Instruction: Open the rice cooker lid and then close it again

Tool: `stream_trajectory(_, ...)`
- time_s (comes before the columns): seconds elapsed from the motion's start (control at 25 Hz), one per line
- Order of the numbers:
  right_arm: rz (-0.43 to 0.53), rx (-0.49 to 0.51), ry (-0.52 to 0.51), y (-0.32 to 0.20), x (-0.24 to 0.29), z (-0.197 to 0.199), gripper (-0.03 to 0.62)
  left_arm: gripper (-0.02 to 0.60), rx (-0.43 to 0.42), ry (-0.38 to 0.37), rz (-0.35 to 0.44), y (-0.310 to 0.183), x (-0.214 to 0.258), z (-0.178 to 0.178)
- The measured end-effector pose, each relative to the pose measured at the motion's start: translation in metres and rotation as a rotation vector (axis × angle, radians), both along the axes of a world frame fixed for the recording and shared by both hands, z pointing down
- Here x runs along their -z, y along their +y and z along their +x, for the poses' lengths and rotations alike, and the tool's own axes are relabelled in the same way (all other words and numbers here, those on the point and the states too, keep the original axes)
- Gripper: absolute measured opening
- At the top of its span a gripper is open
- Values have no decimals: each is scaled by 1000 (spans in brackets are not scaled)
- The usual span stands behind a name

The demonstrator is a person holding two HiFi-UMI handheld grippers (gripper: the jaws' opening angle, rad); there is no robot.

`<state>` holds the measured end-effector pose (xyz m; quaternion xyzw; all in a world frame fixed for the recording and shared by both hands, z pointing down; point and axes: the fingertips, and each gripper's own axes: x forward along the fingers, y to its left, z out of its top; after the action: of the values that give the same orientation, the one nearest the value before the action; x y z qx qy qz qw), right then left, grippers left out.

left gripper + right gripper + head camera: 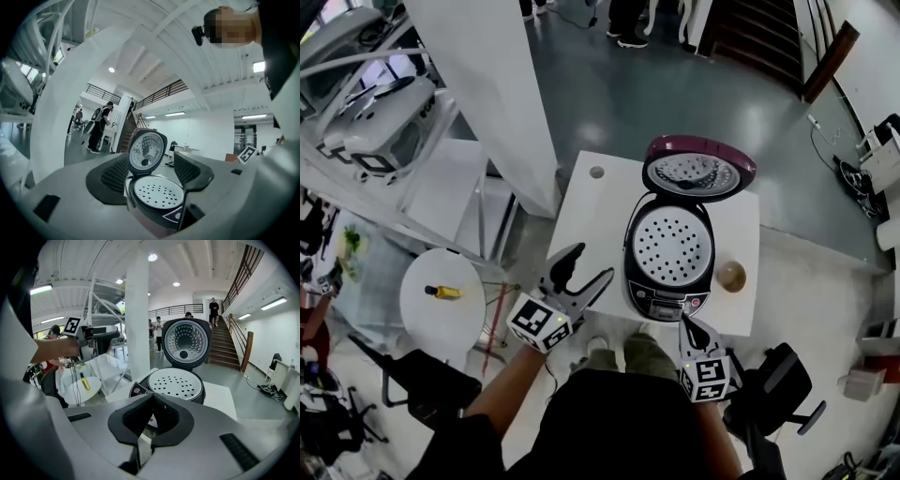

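Half the job looks done to me: the rice cooker sits on the right half of the white table with its lid swung fully up at 12 o'clock from the body, inner face showing. So I'd call this the turn-around point, opening finished and closing not yet started.

For the next move, one gripper has to get up behind or on top of that lid's far edge and tip it forward toward 6 o'clock, then press it down until it latches. The lid stands past upright, so it'll probably need a proper push, not a tap.

What's in the pot? You only see a white perforated tray covering the opening. Whatever's under it, I can't tell. The control panel faces the person at 6 o'clock.

Grippers:
- The right gripper hovers just off the cooker's front at 6 o'clock, jaws pressed together with nothing in them.
- The left gripper is out around 8 o'clock by the table's near-left edge, jaws spread wide and nothing pinched. The cooker just lines up ahead of it.

A small brown round dish sits at 3 o'clock, just beside the cooker; contents unclear. Way out at 9 o'clock there's a round side table with a yellow thing on it.
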<state>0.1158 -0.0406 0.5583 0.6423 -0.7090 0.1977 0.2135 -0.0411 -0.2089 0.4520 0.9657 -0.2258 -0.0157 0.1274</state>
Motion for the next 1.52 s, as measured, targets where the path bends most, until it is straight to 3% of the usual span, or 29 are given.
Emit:
stream_trajectory(0.32, 74, 26, -72, -16, 14, 9, 0, 281, -35, -35, 108, -46, 52, 42)
stream_trajectory(0.64, 150, 68, -114, -46, 31, 21, -2, 281, -91, -15, 153, -77, 93, 94)
stream_trajectory(0.8, 154, 97, -113, -55, 34, 26, 0, 281, -126, -5, 136, -96, 109, 126)
stream_trajectory(1.08, 162, 104, -134, -59, 36, 41, 0, 281, -216, -78, 169, -122, 131, 183)
stream_trajectory(1.52, 150, 113, -150, -59, 28, 61, -1, 281, -344, -192, 178, -155, 126, 244)
